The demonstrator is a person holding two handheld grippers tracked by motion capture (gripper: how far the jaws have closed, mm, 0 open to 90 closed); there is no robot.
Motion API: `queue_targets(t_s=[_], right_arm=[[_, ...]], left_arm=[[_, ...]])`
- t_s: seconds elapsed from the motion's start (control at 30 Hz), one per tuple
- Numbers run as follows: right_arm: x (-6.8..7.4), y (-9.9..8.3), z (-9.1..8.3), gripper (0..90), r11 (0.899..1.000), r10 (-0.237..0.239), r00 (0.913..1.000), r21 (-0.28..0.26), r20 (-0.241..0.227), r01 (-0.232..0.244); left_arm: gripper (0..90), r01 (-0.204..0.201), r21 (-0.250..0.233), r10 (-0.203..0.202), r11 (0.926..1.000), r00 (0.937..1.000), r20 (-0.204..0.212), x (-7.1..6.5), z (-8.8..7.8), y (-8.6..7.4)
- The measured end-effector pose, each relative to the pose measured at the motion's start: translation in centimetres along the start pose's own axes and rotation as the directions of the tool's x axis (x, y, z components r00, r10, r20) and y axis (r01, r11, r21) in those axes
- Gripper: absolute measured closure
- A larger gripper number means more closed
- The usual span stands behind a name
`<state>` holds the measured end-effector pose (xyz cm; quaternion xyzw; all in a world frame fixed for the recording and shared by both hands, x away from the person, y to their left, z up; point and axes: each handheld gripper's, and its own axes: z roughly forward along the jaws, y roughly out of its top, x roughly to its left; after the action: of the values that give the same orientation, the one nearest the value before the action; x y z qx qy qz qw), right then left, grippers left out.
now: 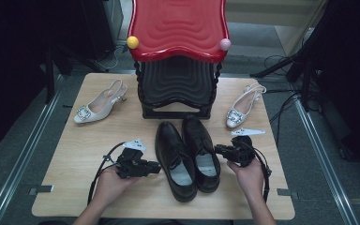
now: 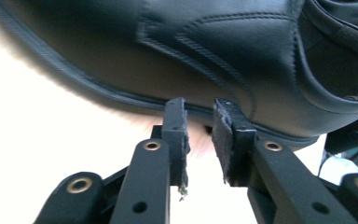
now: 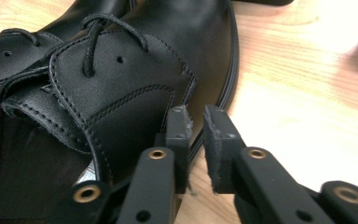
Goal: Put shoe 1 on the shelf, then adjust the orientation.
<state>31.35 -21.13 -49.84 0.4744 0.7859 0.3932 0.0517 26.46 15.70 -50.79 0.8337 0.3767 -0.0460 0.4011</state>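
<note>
Black leather pair of lace-up shoes (image 1: 187, 157) at the middle of the wooden bench (image 1: 75, 187), side by side, toes toward the red and black stool (image 1: 178, 51), heels toward the person. Long axis of each running away from the near edge, tilted slightly left at the toe. Left gripper (image 1: 155, 167) just beside the outer flank of the left shoe (image 2: 177, 51), pointing across at its sole edge, jaws narrowly parted with nothing between the pads. Right gripper (image 1: 219, 150) just beside the outer flank of the right shoe (image 3: 121, 88), likewise aimed inward, jaws a slit apart and empty, tips close to the welt. Each hand nearest its own shoe; approach square to the long axis, from either side. Probably a squeeze or lift of the pair from both flanks next, needing wider jaws first. Two pale slingback heels, one far left (image 1: 98, 105), one far right (image 1: 241, 110), well apart from both grippers.
</note>
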Motion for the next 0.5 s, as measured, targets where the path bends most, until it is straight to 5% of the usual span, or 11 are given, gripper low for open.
queue_targets(t_s=[0.23,0.5], right_arm=[[-0.2,0.2,-0.7,72.0,0.999,0.001,0.9997,-0.038,-0.025,-0.002],[0.4,0.9,-1.7,68.2,1.000,-0.005,0.9995,-0.026,-0.032,0.004]], left_arm=[[55.8,0.026,-0.018,-0.027,0.9995,0.9989,-0.038,1.4,-1.0,-0.4],[49.8,0.022,-0.018,-0.023,0.9996,0.9982,-0.056,2.0,-1.5,-0.5]])
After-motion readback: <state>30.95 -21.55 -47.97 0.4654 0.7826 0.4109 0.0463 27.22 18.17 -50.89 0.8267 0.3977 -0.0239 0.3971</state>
